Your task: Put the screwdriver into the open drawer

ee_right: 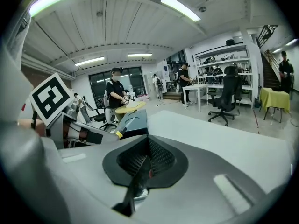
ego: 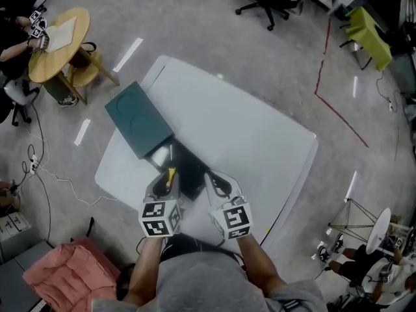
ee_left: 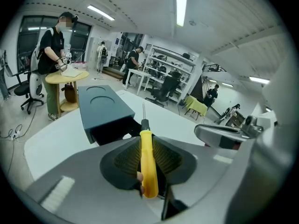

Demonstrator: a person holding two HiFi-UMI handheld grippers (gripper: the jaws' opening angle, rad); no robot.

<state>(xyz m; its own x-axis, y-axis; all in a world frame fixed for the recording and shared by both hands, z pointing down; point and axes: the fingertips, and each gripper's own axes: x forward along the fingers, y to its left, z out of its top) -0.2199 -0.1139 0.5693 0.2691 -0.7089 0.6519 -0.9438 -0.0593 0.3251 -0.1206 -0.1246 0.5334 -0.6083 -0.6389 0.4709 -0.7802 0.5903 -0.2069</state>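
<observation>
presently: left hand-held gripper (ego: 166, 174) clamps screwdriver (ee_left: 147, 157), shaft pointing 12 o'clock at open drawer (ee_left: 111, 130); right hand-held gripper (ego: 220, 184) closed, empty.

The cabinet (ego: 138, 117) stands on the left part of the table (ego: 260, 135), its open drawer (ego: 190, 174) facing the person. The left gripper (ego: 166, 174), screwdriver (ee_left: 147, 162) between its jaws, hangs over the drawer's left edge; the right gripper (ego: 214, 177) is just right of it
</observation>
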